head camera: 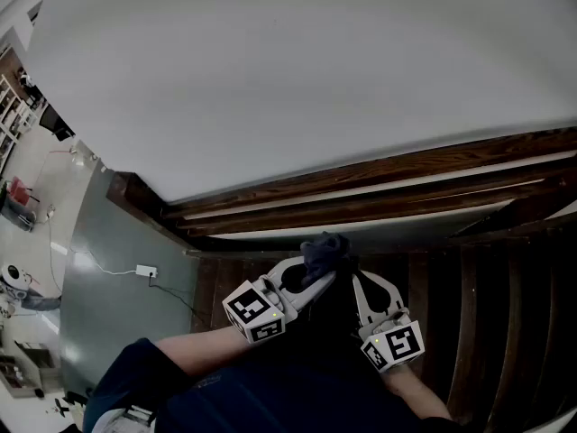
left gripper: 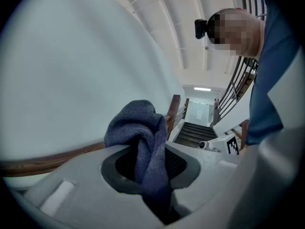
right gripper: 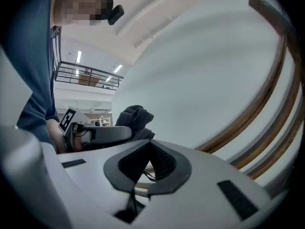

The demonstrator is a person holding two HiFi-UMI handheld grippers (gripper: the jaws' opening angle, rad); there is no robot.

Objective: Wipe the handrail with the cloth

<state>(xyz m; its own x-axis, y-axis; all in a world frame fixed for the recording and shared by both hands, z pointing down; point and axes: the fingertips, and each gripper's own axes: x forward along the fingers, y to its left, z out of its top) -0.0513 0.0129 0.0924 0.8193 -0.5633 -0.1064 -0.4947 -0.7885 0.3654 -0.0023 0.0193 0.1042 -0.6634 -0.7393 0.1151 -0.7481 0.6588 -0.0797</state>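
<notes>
left gripper (head camera: 317, 276): clamped on the cloth (head camera: 325, 249); in the left gripper view the jaws (left gripper: 152, 175) are seen pressed onto a hanging fold of the cloth (left gripper: 138, 124), the rest being bunched above the tips.
cloth: dark blue knit, held at the tip of the left gripper, at 1 o'clock from its marker cube in the head view; it is placed just below the handrail (head camera: 379, 171), but contact cannot be told.
right gripper (head camera: 372, 283): jaws brought together at their tips with nothing gripped; in the right gripper view (right gripper: 147, 168) only a thin wire and a strip of brown wood are seen through the gap behind the pads.
gripper positions: the right gripper is held just beside the left, at 3 o'clock of it; the left gripper (right gripper: 102, 133) and the cloth (right gripper: 134, 116) are seen at 10 o'clock in the right gripper view.
handrail: dark brown wood, run along the wall (head camera: 270, 79) from 9 o'clock up to 3 o'clock in the head view; it is seen at 8 o'clock in the left gripper view (left gripper: 52, 159) and as a curved band at 3 o'clock in the right gripper view (right gripper: 257, 113).
stairs (head camera: 487, 332): dark wooden treads, seen at 4 o'clock in the head view.
sleeve (head camera: 135, 377): dark blue, seen at 7 o'clock behind the left gripper.
</notes>
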